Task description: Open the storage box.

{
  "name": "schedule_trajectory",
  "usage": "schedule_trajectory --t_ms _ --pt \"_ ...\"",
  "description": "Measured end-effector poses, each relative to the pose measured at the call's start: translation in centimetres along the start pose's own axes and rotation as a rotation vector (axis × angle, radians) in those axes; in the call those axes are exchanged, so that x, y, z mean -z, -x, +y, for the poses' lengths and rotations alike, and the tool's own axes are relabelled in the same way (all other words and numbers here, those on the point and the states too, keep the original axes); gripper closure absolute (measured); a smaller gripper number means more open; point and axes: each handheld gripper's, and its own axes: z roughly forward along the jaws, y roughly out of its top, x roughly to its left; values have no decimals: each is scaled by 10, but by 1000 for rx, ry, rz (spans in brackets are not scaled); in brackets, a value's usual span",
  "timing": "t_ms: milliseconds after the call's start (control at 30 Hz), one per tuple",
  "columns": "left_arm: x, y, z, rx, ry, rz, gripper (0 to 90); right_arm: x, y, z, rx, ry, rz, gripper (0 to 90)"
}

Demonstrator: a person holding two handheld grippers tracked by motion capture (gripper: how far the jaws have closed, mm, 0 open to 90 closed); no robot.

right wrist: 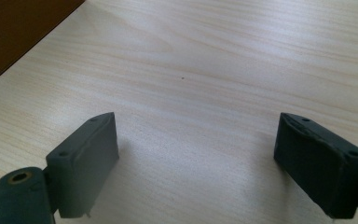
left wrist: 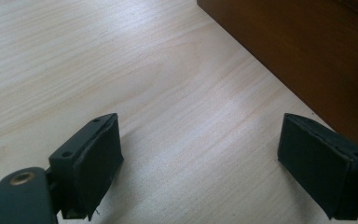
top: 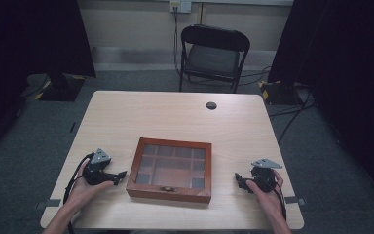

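Box (top: 169,169) of dark wood with a gridded glass lid lies flat between the two claws, its long axis running from one claw to the other, its small front clasp facing the person. The left claw (top: 119,176) rests just beside the box's left end, jaws spread wide with bare table (top: 175,114) between them; the right claw (top: 241,183) sits a little farther off the right end, jaws likewise apart and holding nothing. Open pale wood stretches beyond both claws to the far edge. A black folding chair (top: 213,54) stands behind, on grey carpet.
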Motion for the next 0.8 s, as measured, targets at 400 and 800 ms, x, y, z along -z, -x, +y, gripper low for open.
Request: schedule_trajectory --t_ms 400,800 --pt "3 1 3 30 -31 -5 177 0 0 0 0 0 0 127" --pt "24 -7 16 146 20 -120 299 0 0 0 0 0 1 127"
